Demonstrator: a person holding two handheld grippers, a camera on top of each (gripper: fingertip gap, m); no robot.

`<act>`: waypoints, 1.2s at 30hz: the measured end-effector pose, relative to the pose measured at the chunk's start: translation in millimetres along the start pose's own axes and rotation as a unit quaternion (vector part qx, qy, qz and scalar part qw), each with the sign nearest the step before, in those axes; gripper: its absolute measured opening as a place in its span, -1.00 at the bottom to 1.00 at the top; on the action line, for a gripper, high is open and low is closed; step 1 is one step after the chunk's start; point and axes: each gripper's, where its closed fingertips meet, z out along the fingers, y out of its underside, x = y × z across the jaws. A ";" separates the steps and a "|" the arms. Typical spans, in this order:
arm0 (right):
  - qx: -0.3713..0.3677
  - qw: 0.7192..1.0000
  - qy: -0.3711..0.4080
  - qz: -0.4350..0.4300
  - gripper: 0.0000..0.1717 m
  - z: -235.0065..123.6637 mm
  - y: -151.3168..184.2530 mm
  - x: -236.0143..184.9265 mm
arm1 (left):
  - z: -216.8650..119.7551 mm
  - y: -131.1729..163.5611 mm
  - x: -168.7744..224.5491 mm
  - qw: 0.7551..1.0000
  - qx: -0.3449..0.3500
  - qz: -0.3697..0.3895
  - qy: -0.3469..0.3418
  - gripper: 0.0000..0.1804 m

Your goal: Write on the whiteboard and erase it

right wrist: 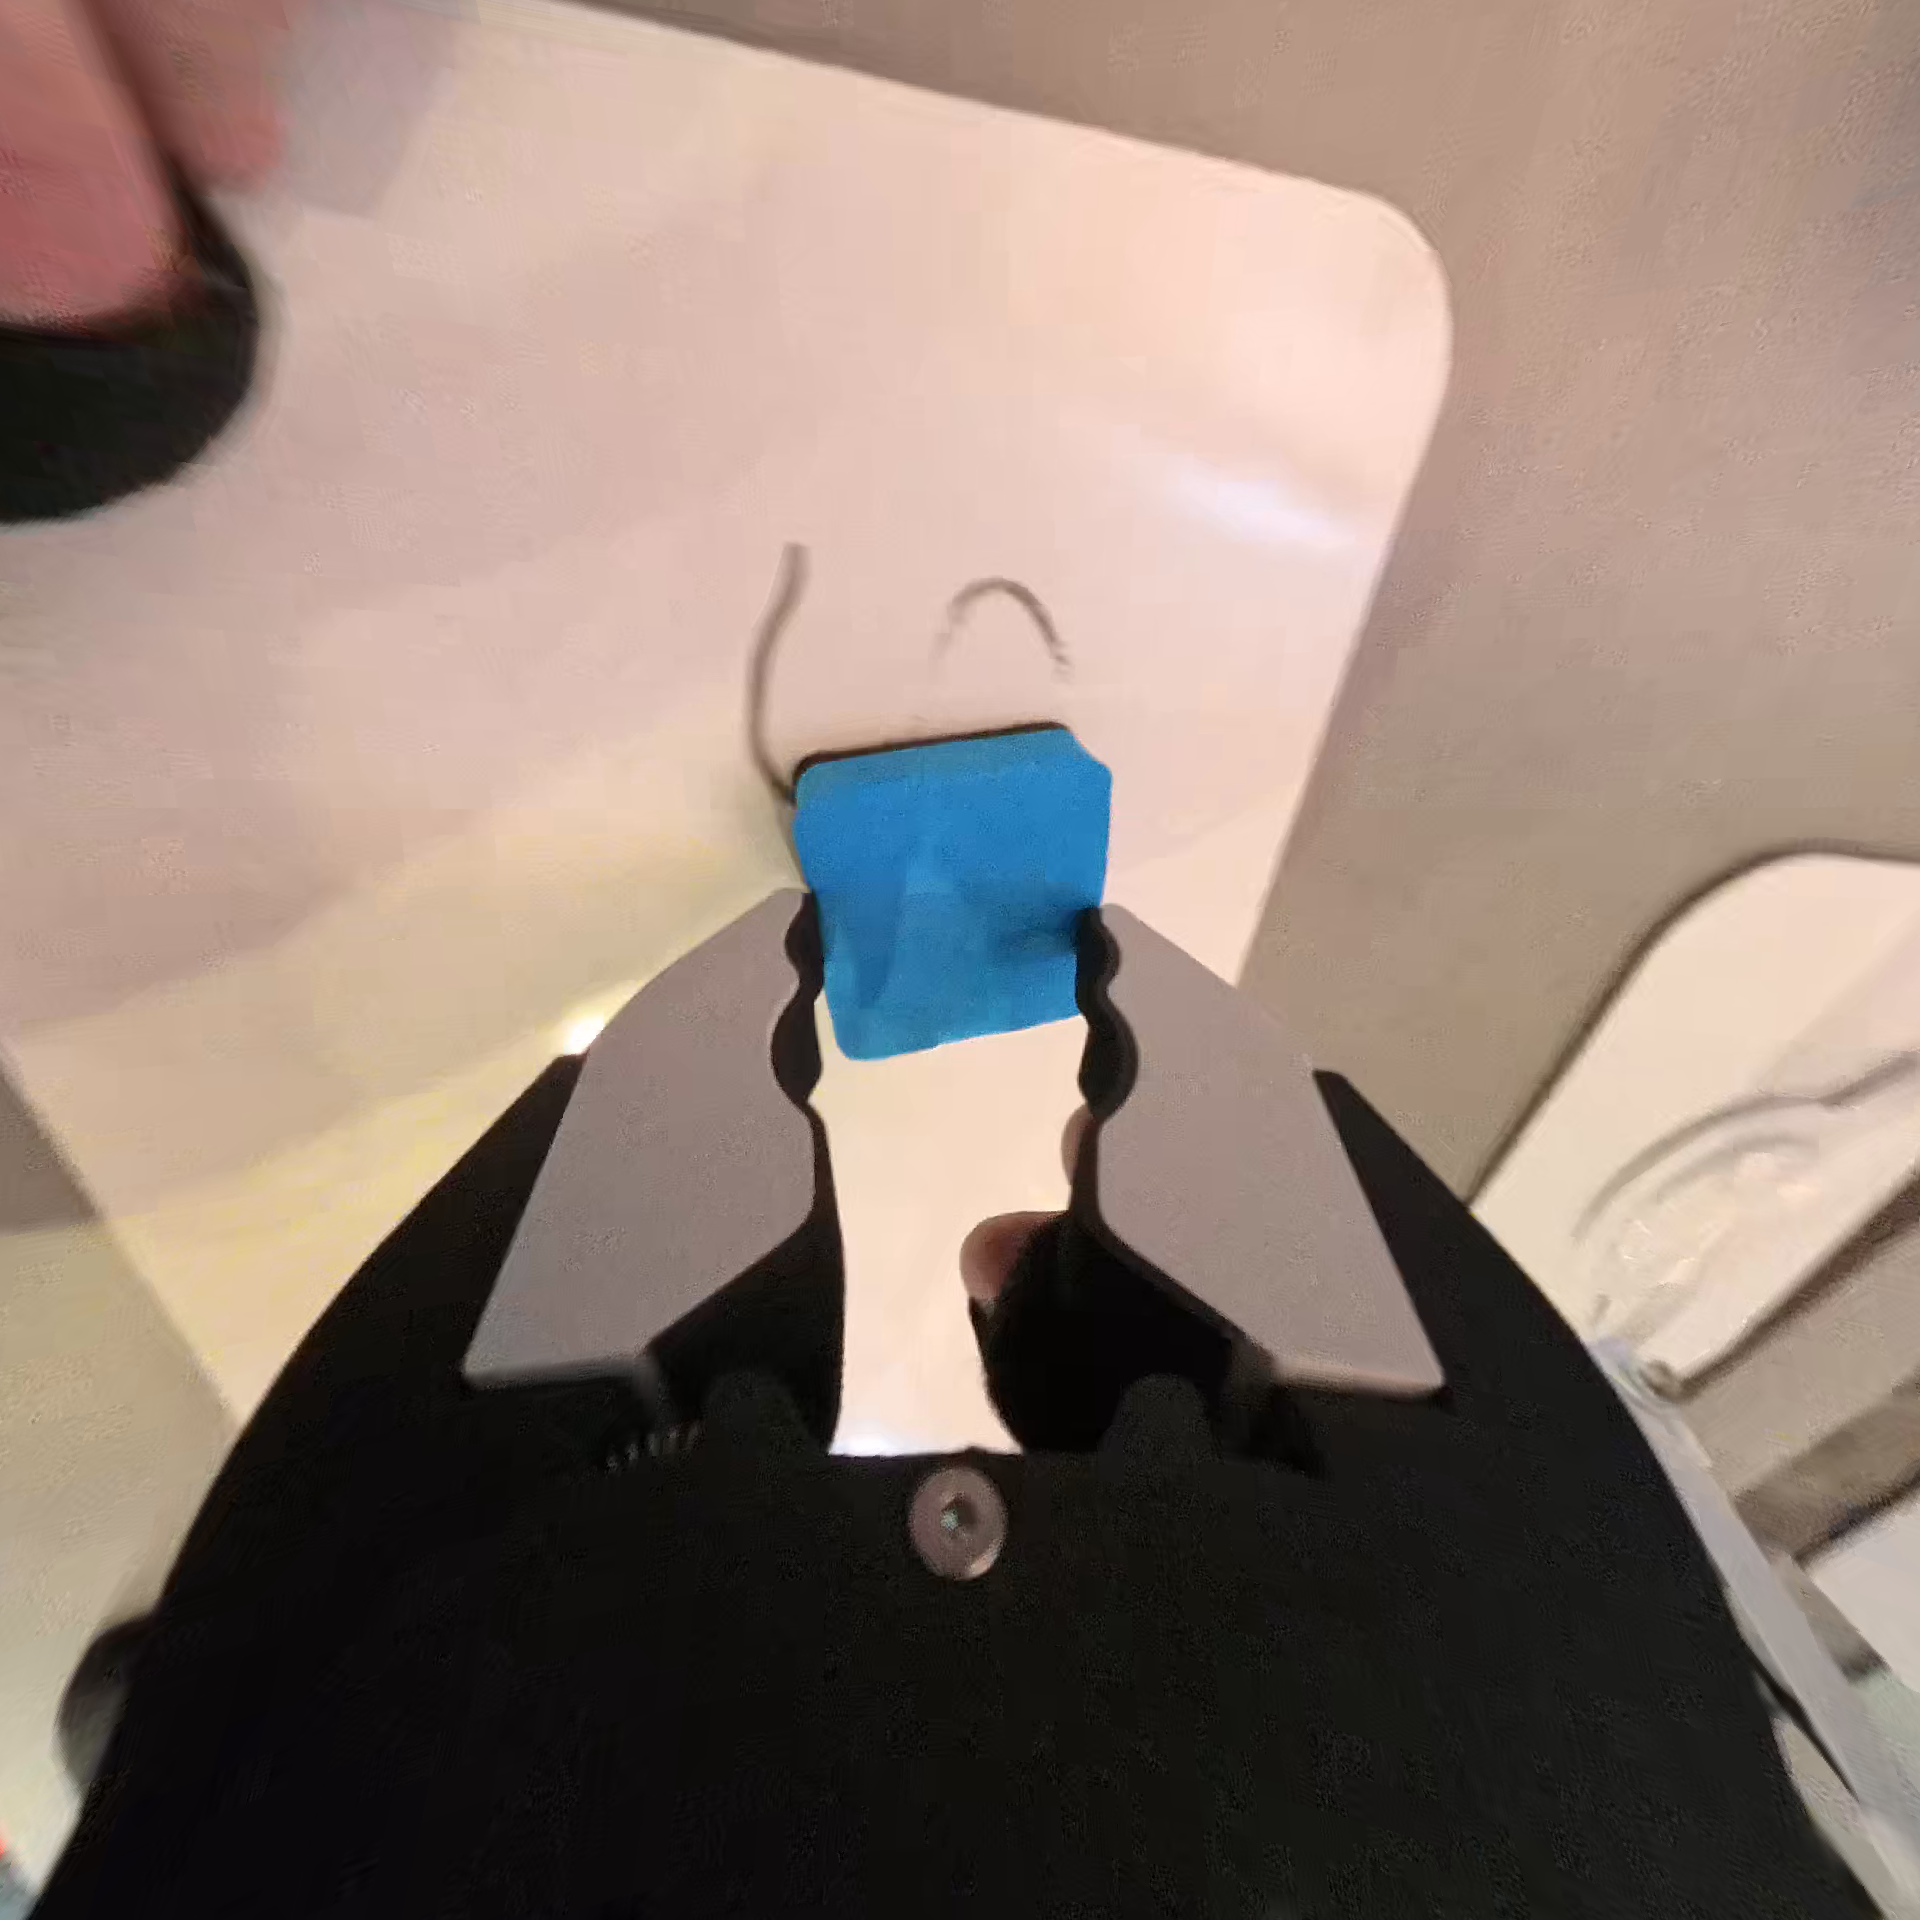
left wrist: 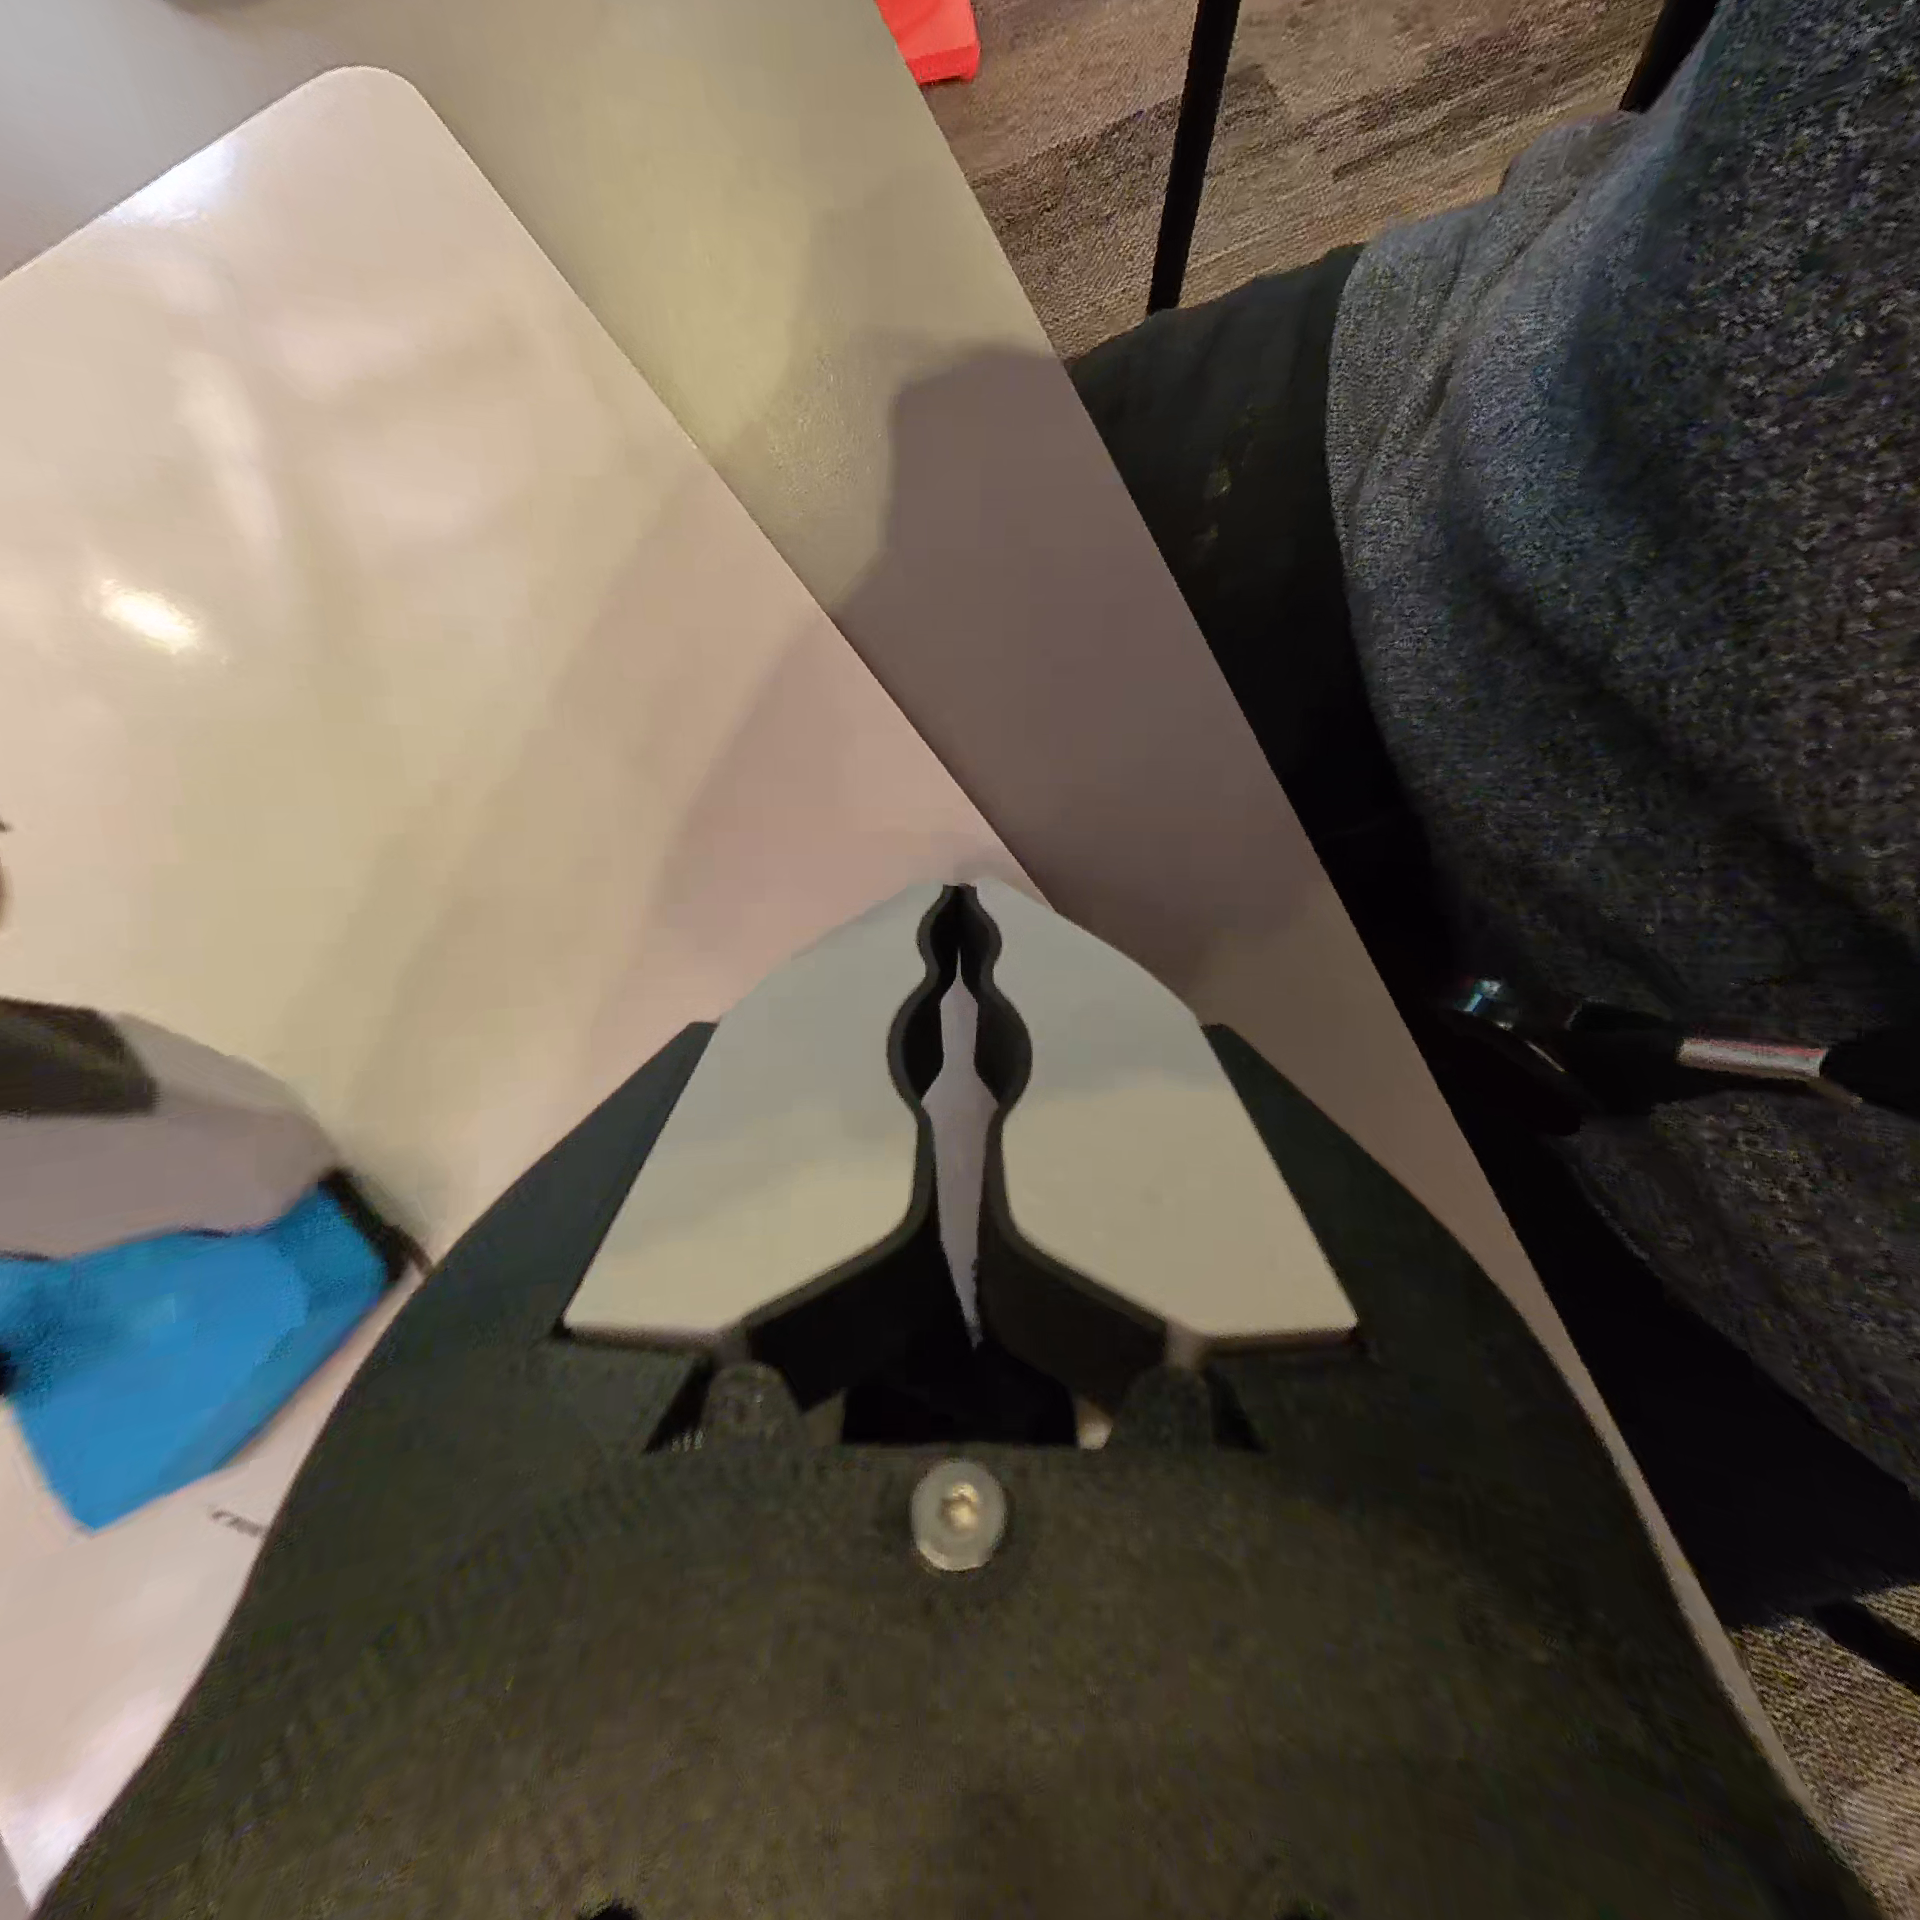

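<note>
Left wrist view: left gripper [left wrist: 958,896] has its fingertips together, nothing between them, resting at the whiteboard [left wrist: 343,582] edge.
Board handling: stiff, glossy, likely slippery; it may want steadying by its rim.
Right wrist view: right gripper [right wrist: 948,935] is clamped on the blue eraser [right wrist: 951,883].
Eraser handling: soft foam, dented by the pads, light; best held by its sides.
Eraser position: dark face against the board, beside the pen marks [right wrist: 774,644].

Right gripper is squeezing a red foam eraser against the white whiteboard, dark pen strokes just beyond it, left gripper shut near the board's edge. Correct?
Not quite: the foam eraser is blue, not red, as the right wrist view shows. The rest holds: the right gripper squeezes it against the white whiteboard, dark pen strokes just beyond it, left gripper shut near the board's edge.
</note>
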 end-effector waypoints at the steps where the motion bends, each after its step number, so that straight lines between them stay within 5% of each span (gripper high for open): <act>1: 0.017 1.000 -0.018 -0.005 -0.43 -1.8 -11.6 -8.2 | 0.0 -0.1 0.1 1.000 0.000 -0.001 -0.001 -0.99; 3: 0.034 0.999 0.011 -0.018 -0.43 0.2 -28.7 -2.5 | 0.0 -0.5 0.0 1.000 0.002 -0.007 0.005 -0.99; 6: -0.004 1.000 -0.025 0.014 -0.43 -2.1 4.3 -7.7 | 0.0 -0.6 0.3 1.000 -0.001 0.001 -0.004 -0.99; 9: 0.049 0.999 0.017 -0.012 -0.43 -0.2 -32.6 -6.2 | 0.3 -1.4 0.3 1.000 -0.002 0.002 -0.005 -0.99; 12: -0.003 1.000 0.009 0.011 -0.43 -0.2 0.0 -4.1 | 0.4 -1.3 0.4 1.000 -0.003 0.003 -0.011 -0.99; 16: 0.018 0.999 0.029 0.006 -0.43 -0.3 -26.8 -7.6 | 1.3 -2.2 0.0 1.000 -0.005 0.006 -0.017 -0.99; 19: -0.016 0.999 -0.001 0.028 -0.44 -1.8 3.7 -13.0 | 1.4 -2.0 0.0 1.000 -0.007 0.010 -0.025 -0.99; 22: 0.031 0.999 0.019 0.013 -0.43 -0.9 -35.1 -12.5 | 2.0 -2.2 -0.5 1.000 -0.008 0.011 -0.024 -0.99; 25: -0.026 0.999 0.013 0.038 -0.43 -0.1 -2.0 -5.8 | 2.1 -1.8 -0.5 1.000 -0.007 0.009 -0.025 -0.98; 29: 0.007 0.999 0.032 0.026 -0.43 1.0 -32.8 -3.7 | 2.7 -1.6 -0.9 1.000 -0.006 0.007 -0.021 -0.99; 32: -0.037 0.999 -0.011 0.038 -0.44 -0.8 -6.2 -11.0 | 2.8 -1.0 -1.0 1.000 -0.008 0.010 -0.026 -0.99; 34: 0.015 0.999 -0.033 0.015 -0.44 -3.5 -38.2 -22.1 | 3.0 -0.8 -1.2 1.000 -0.009 0.011 -0.026 -0.99; 36: -0.016 0.999 0.025 0.026 -0.43 2.0 -34.7 -0.2 | 3.2 -0.6 -1.4 1.000 -0.007 0.007 -0.022 -0.99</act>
